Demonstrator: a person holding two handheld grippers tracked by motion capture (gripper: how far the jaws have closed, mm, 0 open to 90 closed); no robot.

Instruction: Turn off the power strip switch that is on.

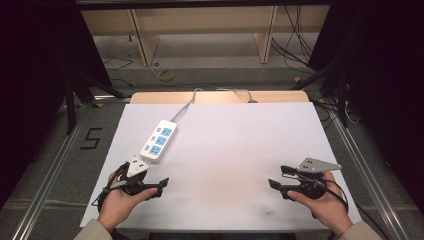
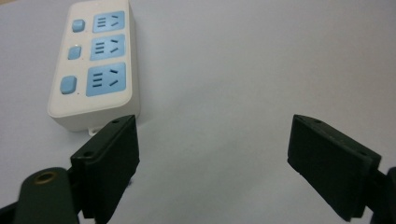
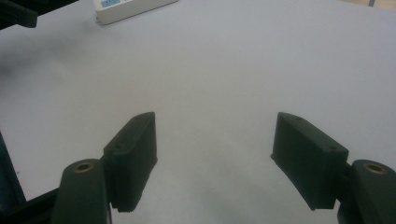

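A white power strip (image 1: 159, 141) with three blue sockets and three blue switches lies on the left part of the white table top (image 1: 230, 145), its grey cable (image 1: 187, 106) running off the far edge. My left gripper (image 1: 161, 186) is held near the front left, just this side of the strip, open and empty. In the left gripper view the strip (image 2: 93, 70) lies up and to the left of the open gripper (image 2: 215, 154). My right gripper (image 1: 276, 177) is at the front right, open, with bare table between its jaws (image 3: 215, 154). The strip's end (image 3: 126, 9) is far off at the top.
The white sheet covers a wooden table whose far edge (image 1: 220, 96) shows. Metal frame rails (image 1: 55, 165) run along both sides. Cables (image 1: 295, 45) and wooden shelving (image 1: 200, 25) lie beyond on the floor. A grey three-cornered plate (image 1: 317, 165) tops the right gripper.
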